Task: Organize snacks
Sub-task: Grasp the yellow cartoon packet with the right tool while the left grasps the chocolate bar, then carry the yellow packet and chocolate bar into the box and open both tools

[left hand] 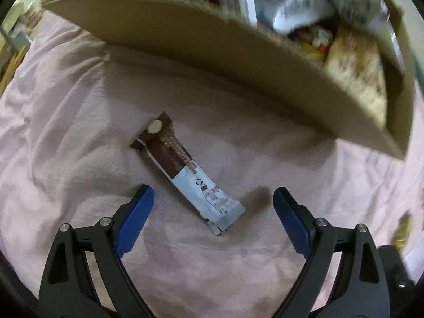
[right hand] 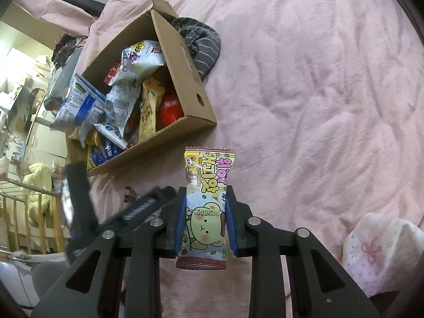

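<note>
A brown and pale-blue snack bar (left hand: 185, 171) lies flat on the pink blanket (left hand: 79, 122). My left gripper (left hand: 213, 196) is open and hovers just above it, with one blue pad on each side of its near end. Behind it stands a cardboard box (left hand: 212, 61) filled with snack packets. My right gripper (right hand: 204, 212) is shut on a pink and yellow wafer snack packet (right hand: 205, 201) with a cartoon bear, held upright above the blanket. The same box (right hand: 182, 61) lies to the upper left in the right wrist view, and the left gripper's body (right hand: 111, 209) shows at the left.
A grey striped cloth (right hand: 202, 43) lies behind the box. A white floral bundle (right hand: 384, 249) sits at the lower right on the blanket (right hand: 318, 79). A wooden rail (right hand: 29, 212) and room clutter lie past the bed's left edge.
</note>
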Tool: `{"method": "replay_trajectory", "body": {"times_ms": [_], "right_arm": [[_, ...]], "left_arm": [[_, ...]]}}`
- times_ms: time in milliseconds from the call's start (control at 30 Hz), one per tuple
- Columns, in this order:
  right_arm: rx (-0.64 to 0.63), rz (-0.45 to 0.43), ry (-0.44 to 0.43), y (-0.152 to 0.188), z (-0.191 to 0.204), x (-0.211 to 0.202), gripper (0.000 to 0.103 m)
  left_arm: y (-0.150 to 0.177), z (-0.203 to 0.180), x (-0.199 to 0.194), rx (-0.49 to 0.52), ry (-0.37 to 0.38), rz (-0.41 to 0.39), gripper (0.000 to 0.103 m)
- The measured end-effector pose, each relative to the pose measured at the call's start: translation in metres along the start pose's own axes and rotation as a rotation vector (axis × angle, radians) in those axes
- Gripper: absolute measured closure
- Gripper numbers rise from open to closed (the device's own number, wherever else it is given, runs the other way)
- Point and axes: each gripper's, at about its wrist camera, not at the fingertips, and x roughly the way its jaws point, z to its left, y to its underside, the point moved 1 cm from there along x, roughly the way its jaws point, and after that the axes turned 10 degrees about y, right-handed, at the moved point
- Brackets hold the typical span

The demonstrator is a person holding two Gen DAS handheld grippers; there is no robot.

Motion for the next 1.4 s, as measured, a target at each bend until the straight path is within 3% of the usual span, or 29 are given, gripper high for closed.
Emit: {"method": "replay_trajectory", "body": {"times_ms": [67,133,300,400,867,1033,1300,1400], "right_arm": [[-0.002,0.001,-0.009,0.0,0.0,0.0,0.075],[-0.009,-0.004,-0.008,-0.001,0.003,0.0,0.075],[-0.015,-0.004,-0.014,-0.002,0.01,0.002,0.075],[-0.024,-0.002,-0.017,-0.002,0.014,0.003,0.075],[-0.045,-0.01,-0.041,0.002,0.024,-0.002,0.075],[-0.068,-0.016,-0.055,0.006,0.031,-0.005,0.075],[-0.083,-0.037,-0.081,0.007,0.036,-0.013,0.075],[-0.095,-0.059,-0.099,0.006,0.042,-0.019,0.075]], "left_arm": [[0.002,-0.002,0.002,0.013,-0.016,0.001,0.018],[0.004,-0.004,0.001,0.034,-0.042,-0.001,0.029],[0.008,-0.005,-0.005,0.095,-0.045,0.005,0.073],[0.008,-0.001,-0.01,0.127,-0.021,0.023,0.081],[0.002,0.061,-0.036,0.291,0.045,0.132,0.082],[0.005,0.081,-0.05,0.311,0.038,0.118,0.082],[0.017,0.088,-0.113,0.443,0.037,-0.032,0.083],[0.022,0.082,-0.145,0.508,0.053,-0.132,0.083]]}}
